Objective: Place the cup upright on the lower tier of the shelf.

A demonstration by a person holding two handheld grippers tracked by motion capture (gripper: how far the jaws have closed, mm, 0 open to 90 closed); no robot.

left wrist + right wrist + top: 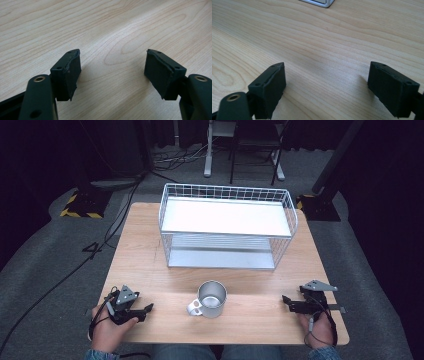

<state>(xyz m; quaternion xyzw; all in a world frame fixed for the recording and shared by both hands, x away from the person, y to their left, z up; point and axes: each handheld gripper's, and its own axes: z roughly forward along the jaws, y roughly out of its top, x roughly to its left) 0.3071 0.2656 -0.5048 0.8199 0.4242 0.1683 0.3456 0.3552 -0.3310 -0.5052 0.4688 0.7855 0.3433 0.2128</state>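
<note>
A: Item one, the mug point(212, 298)?
B: Metal, upright, handle toward the left; stands on the table point(150, 270) near its front edge, between the two grippers and well apart from each.
A: Left gripper point(145, 310)?
B: Resting at the front left corner, jaws apart, only bare wood between them.
A: Right gripper point(286, 301)?
B: Front right corner, jaws wide, nothing held.
A: Other stock?
B: One white wire rack point(227, 225), behind the mug.
</note>
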